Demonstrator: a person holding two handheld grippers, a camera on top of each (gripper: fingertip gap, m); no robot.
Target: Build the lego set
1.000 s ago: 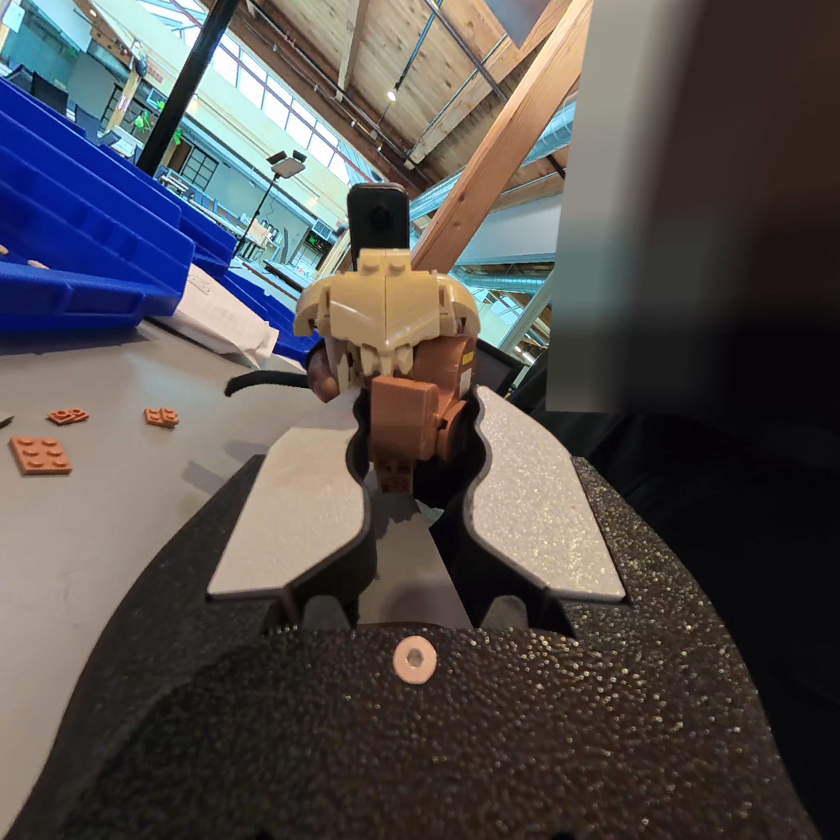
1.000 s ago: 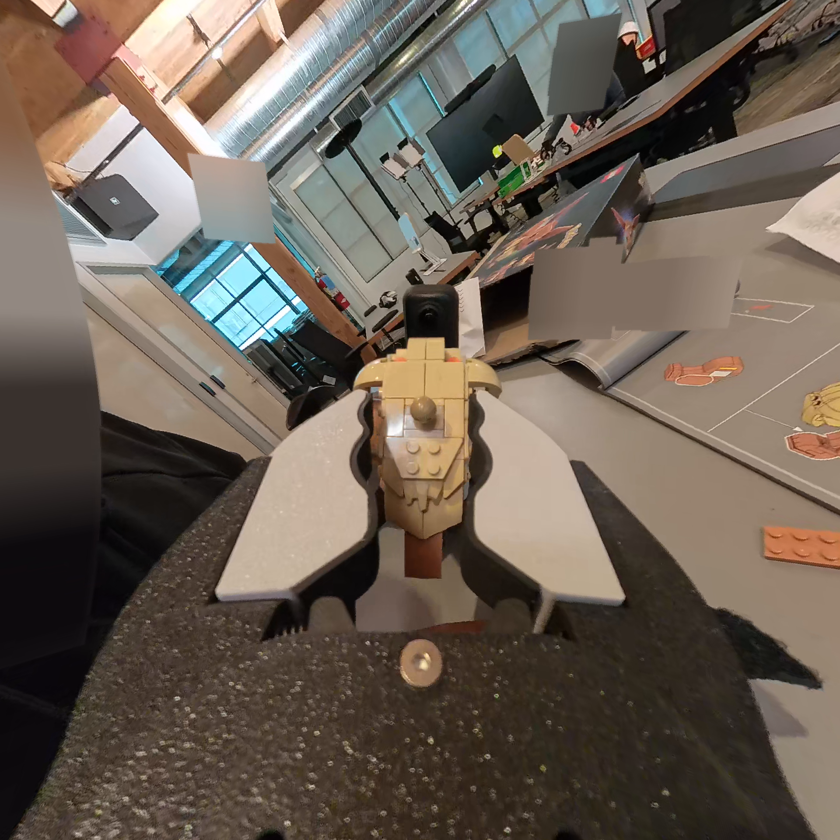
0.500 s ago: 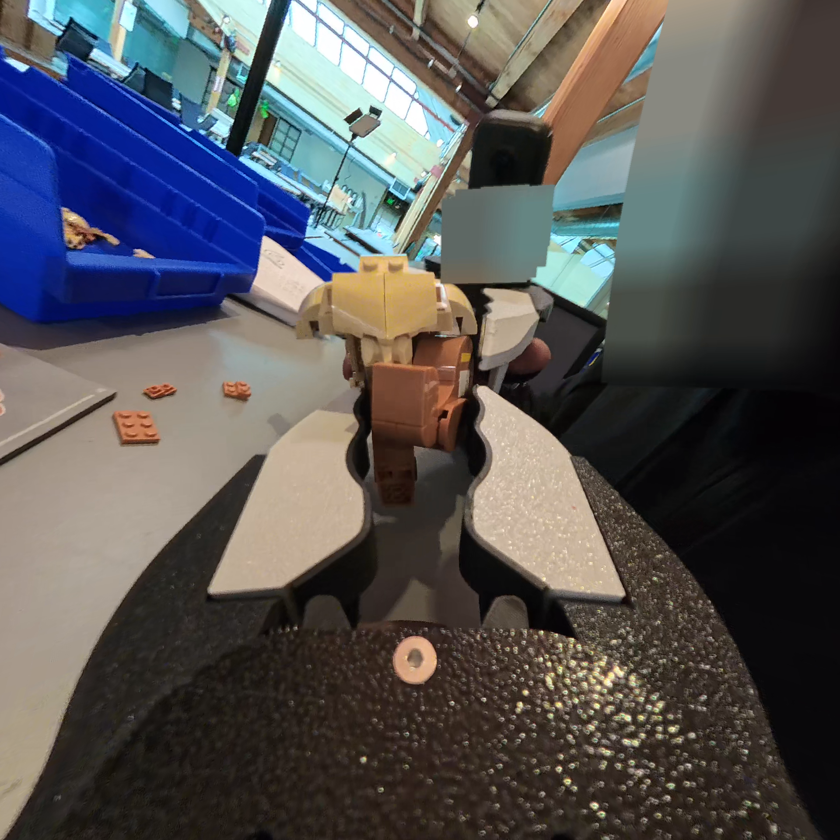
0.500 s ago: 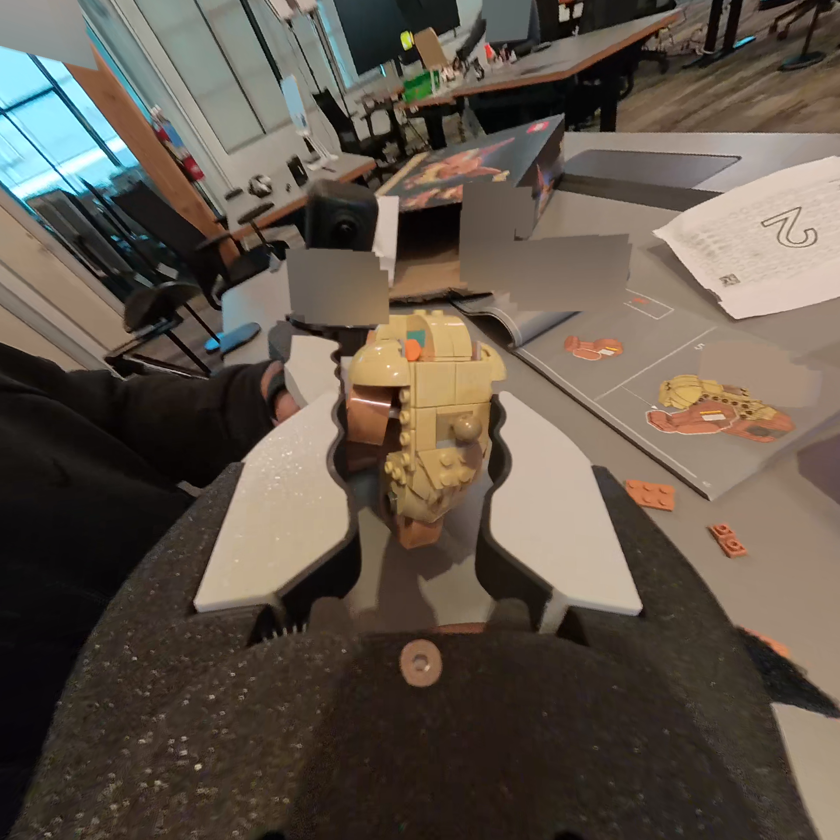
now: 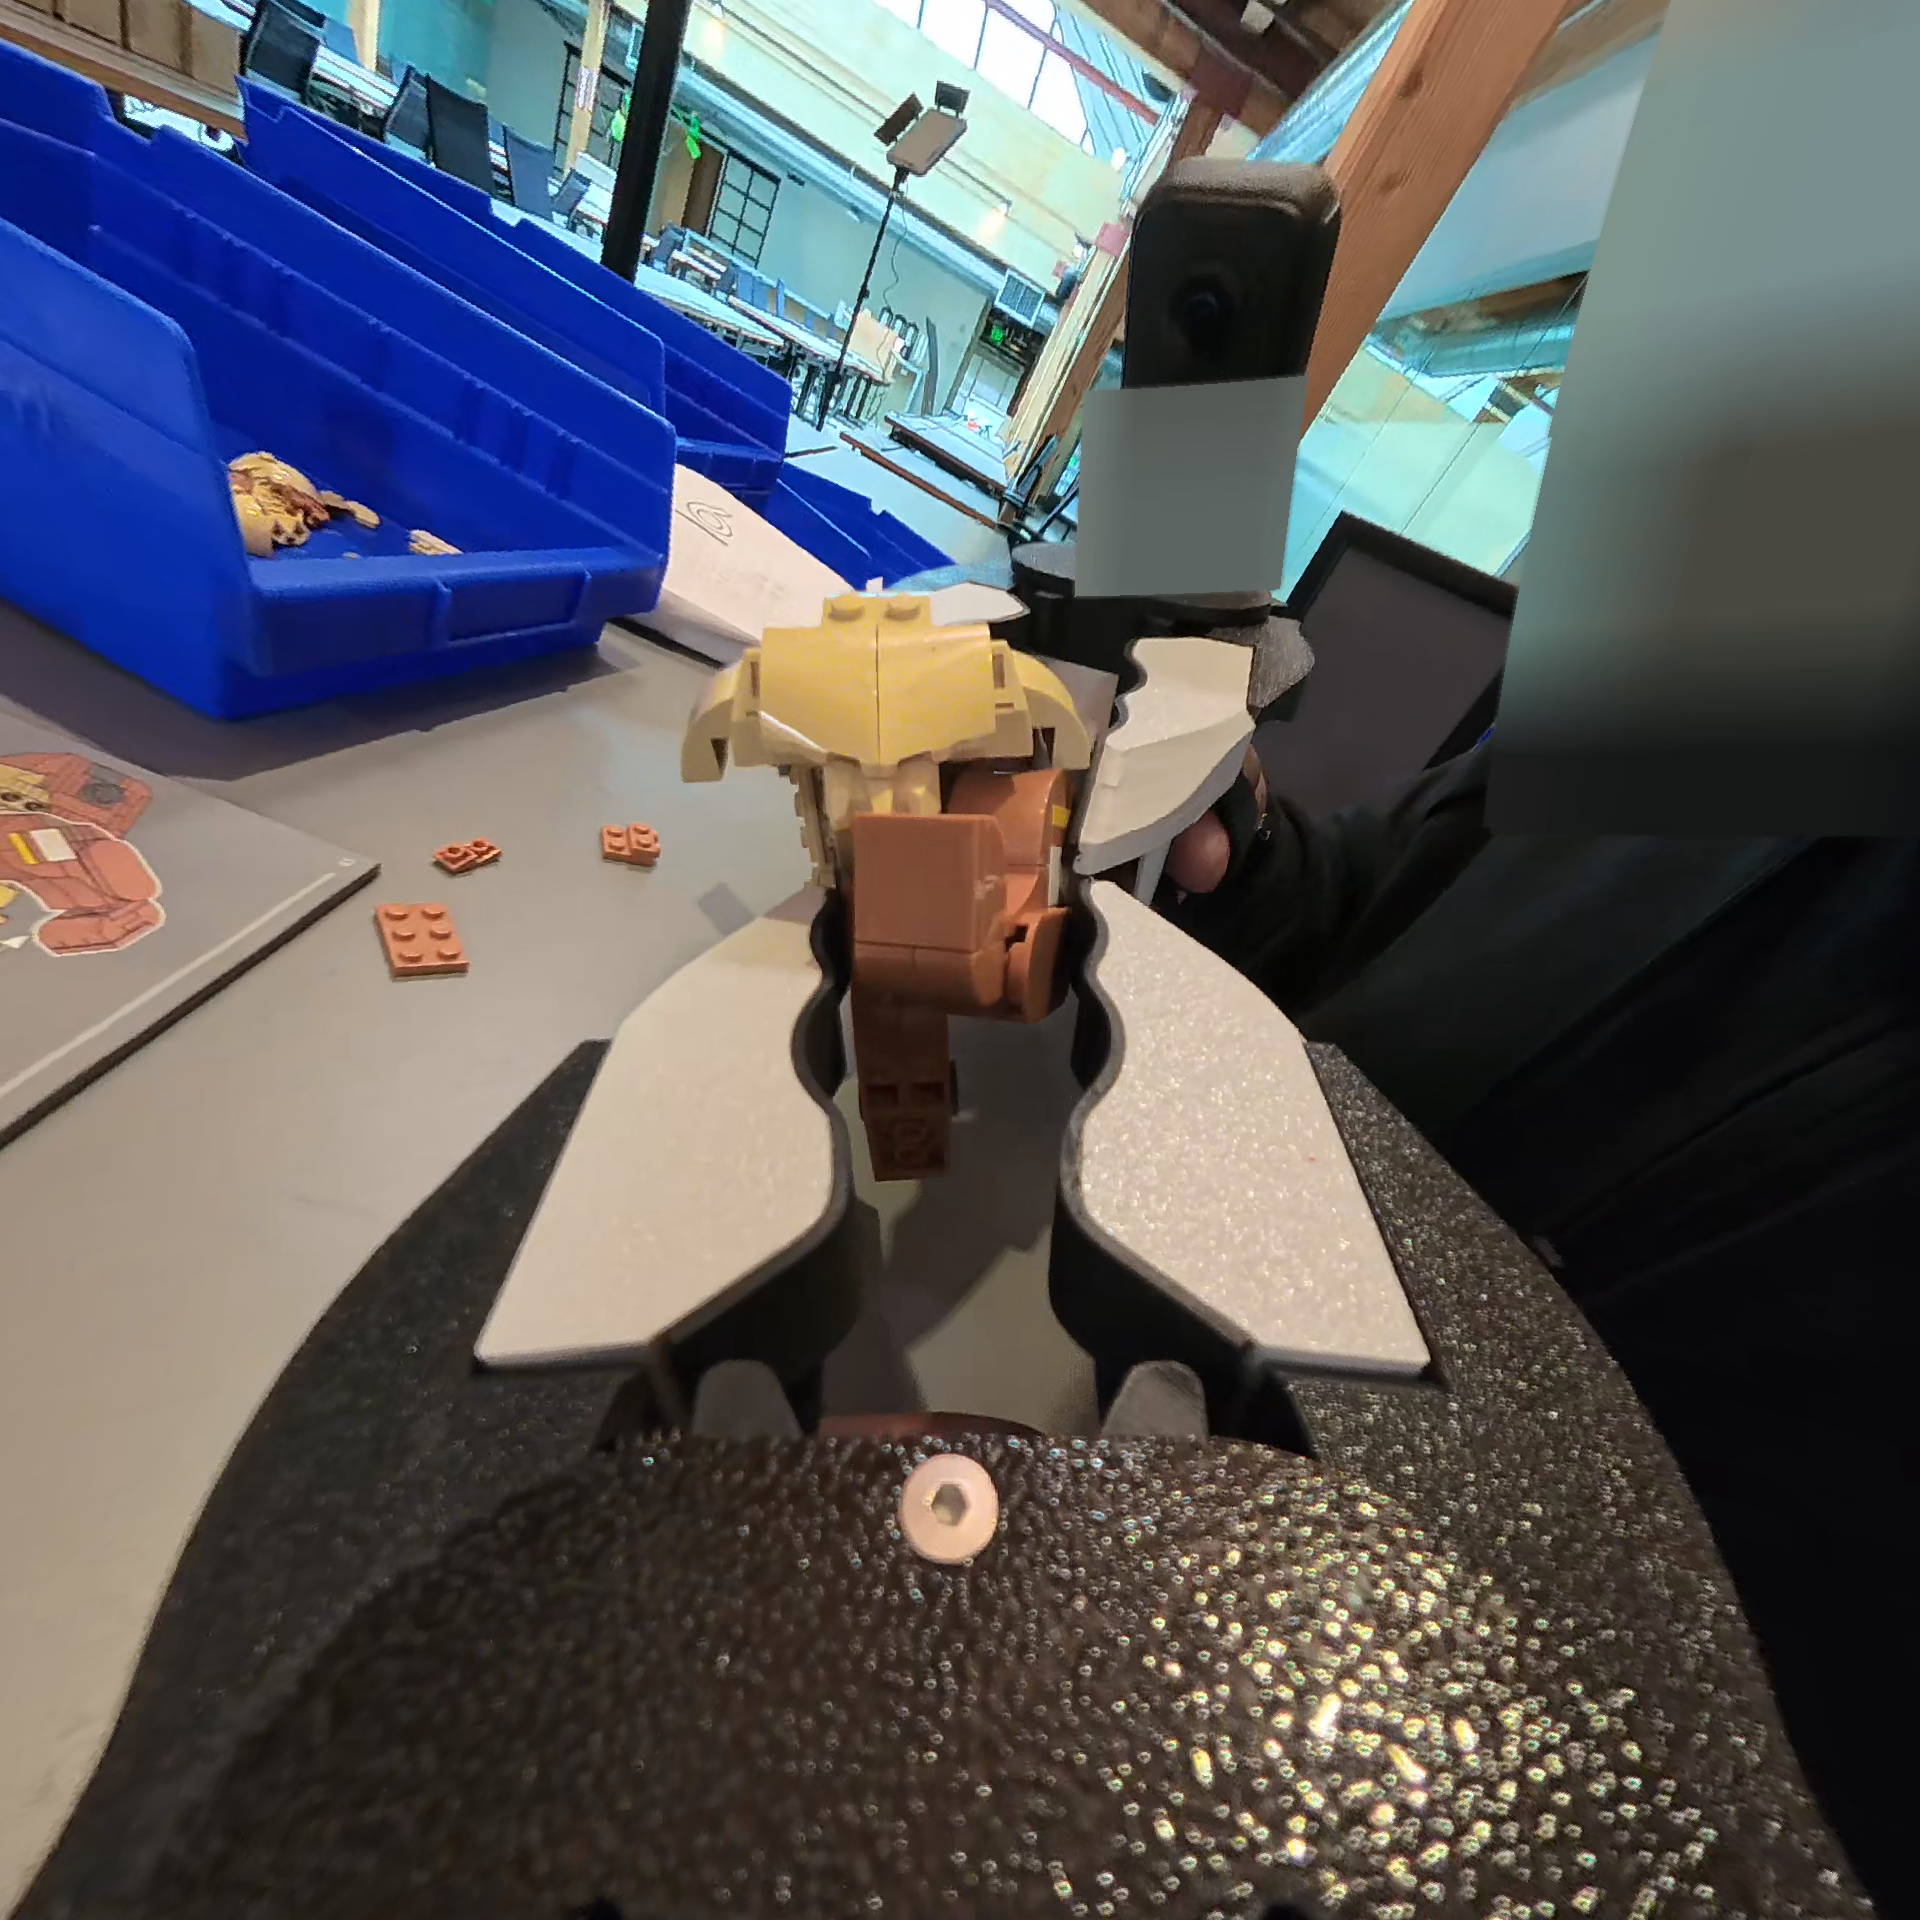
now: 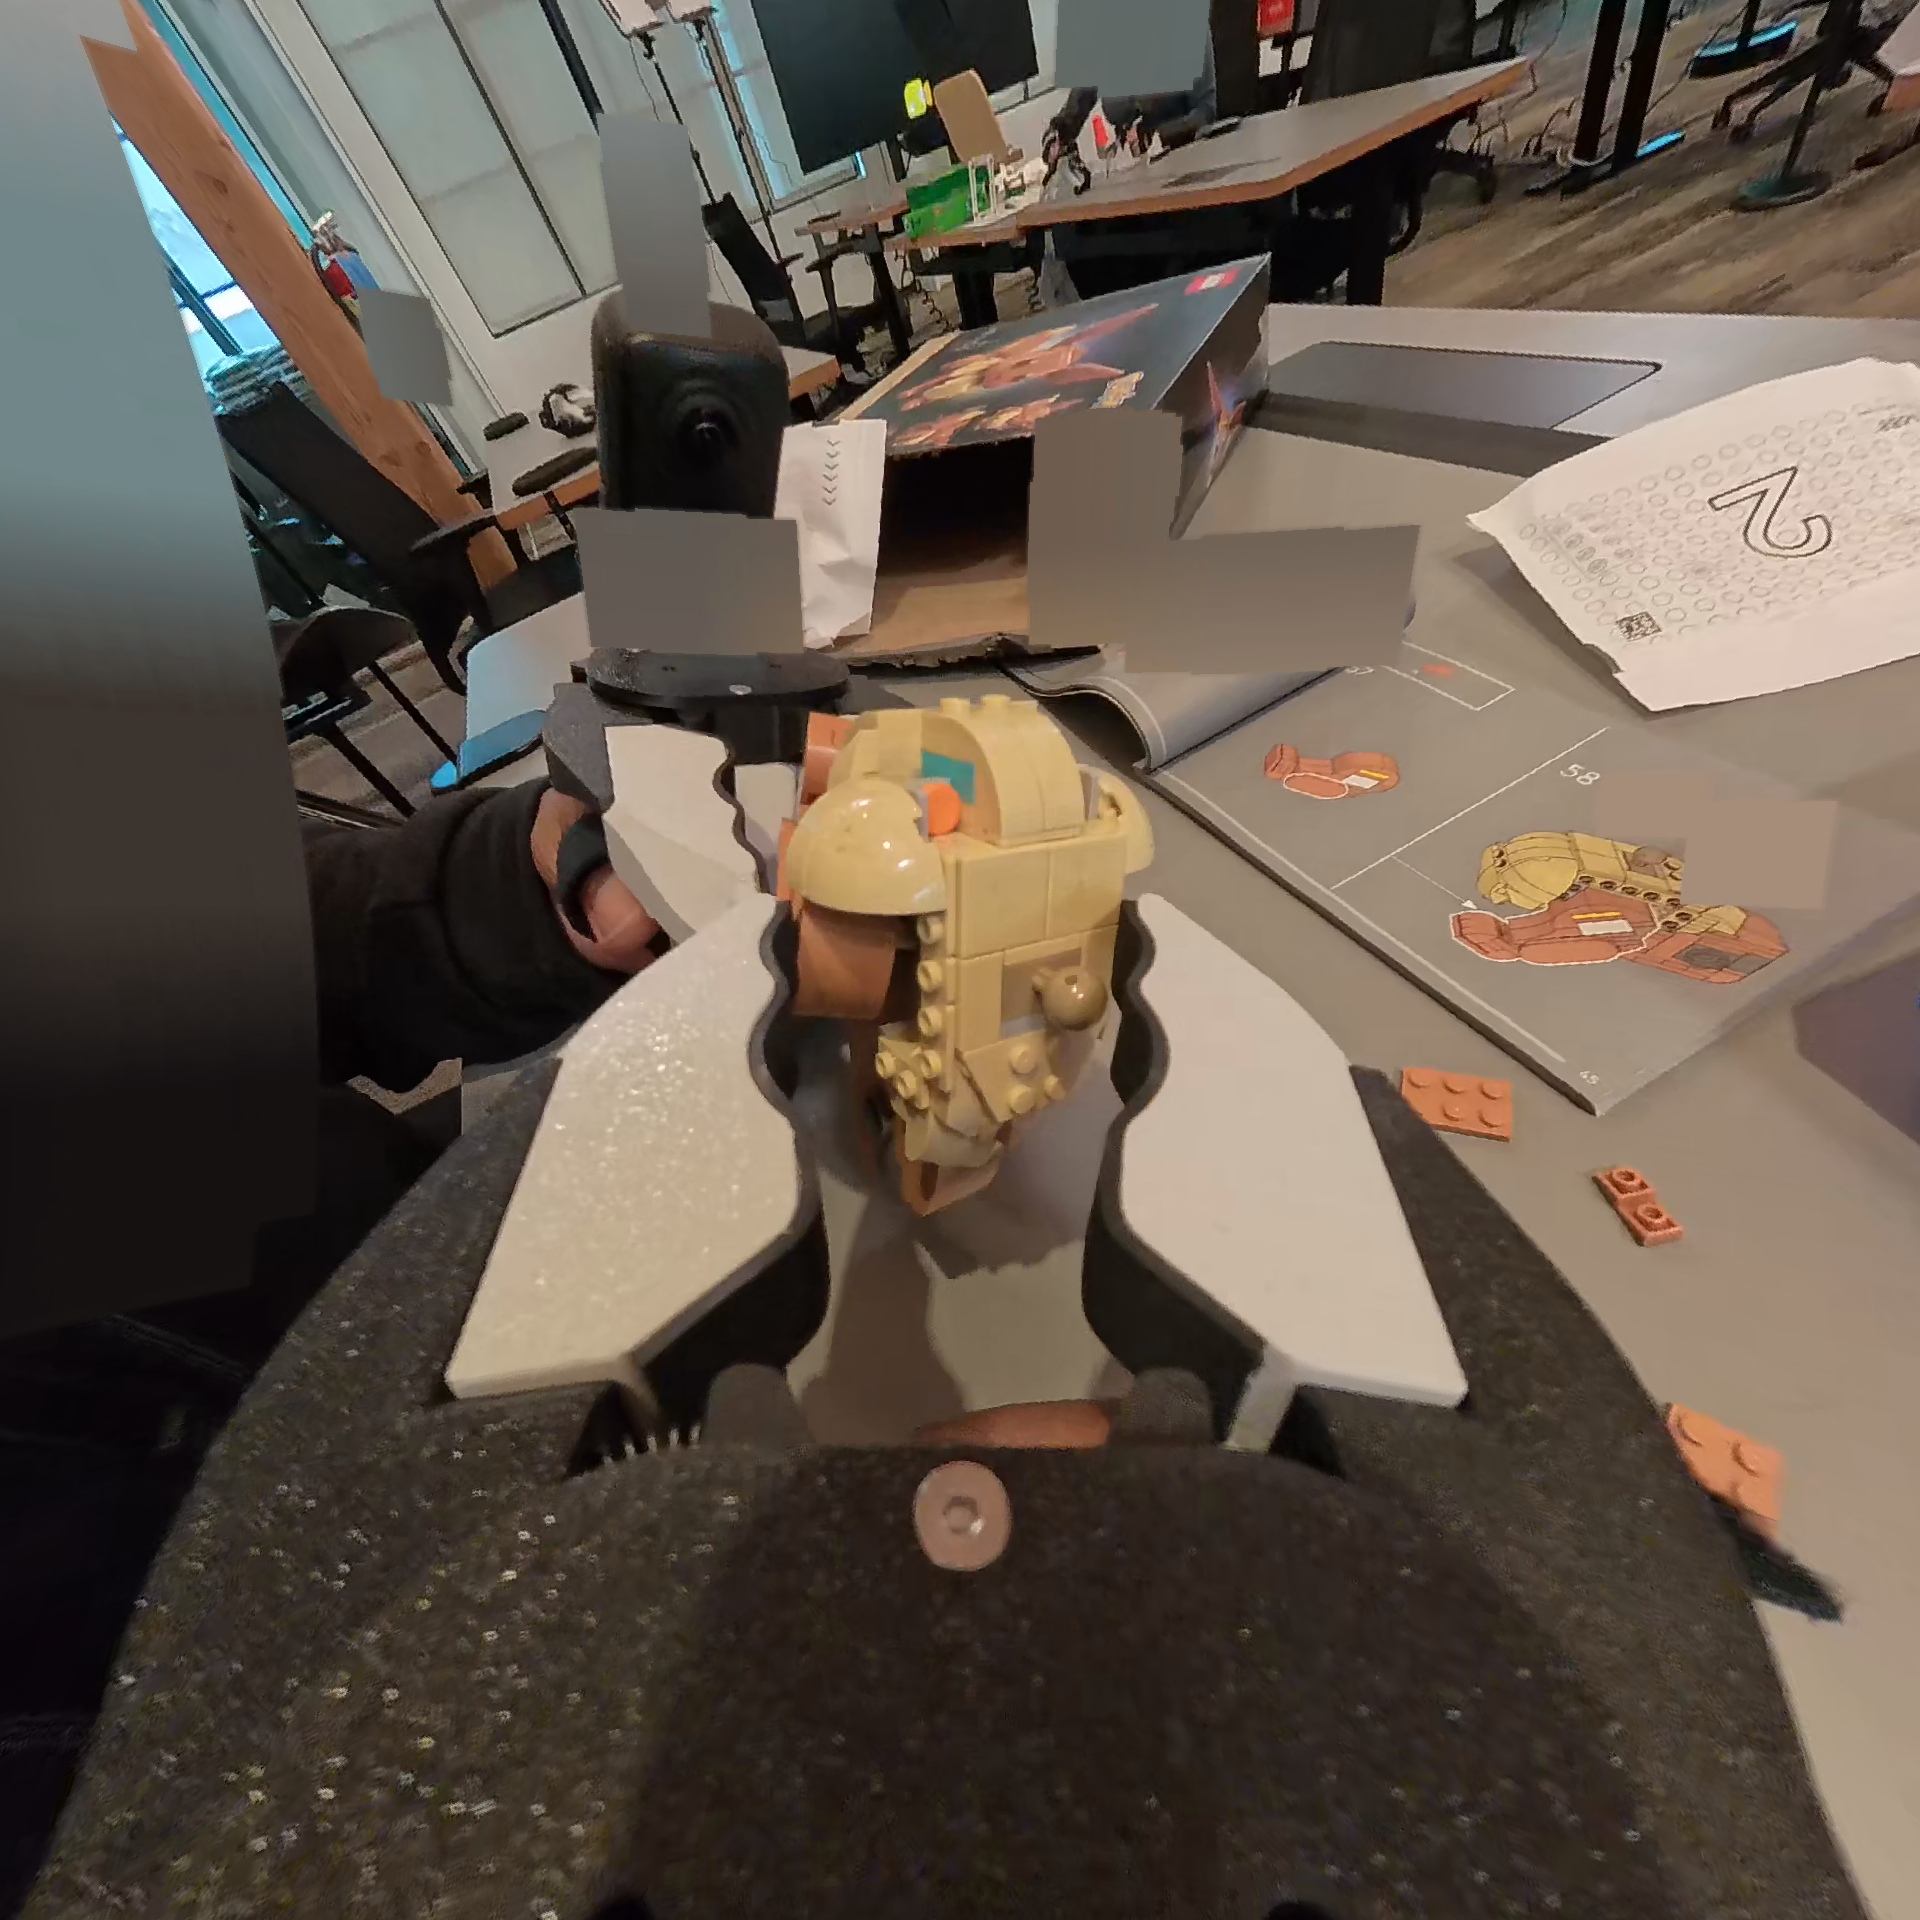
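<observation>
Grippers meet on our tan-and-brown brick model (image 5: pixel 935 831); left gripper (image 5: pixel 951 940) clamps it; right gripper (image 6: pixel 951 987) seemingly parted around it.

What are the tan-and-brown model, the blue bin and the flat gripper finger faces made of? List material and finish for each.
Tan-and-brown model: moulded plastic bricks, glossy; studs and highlights show.
Blue bin: rigid moulded plastic, smooth with a slight sheen; ribbed walls.
Finger faces: pale grey, matte and finely grainy, likely printed or textured plastic; cannot tell for sure.

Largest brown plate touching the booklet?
Apart. Left wrist view shows a strip of bare table between the plate and the booklet.
</observation>
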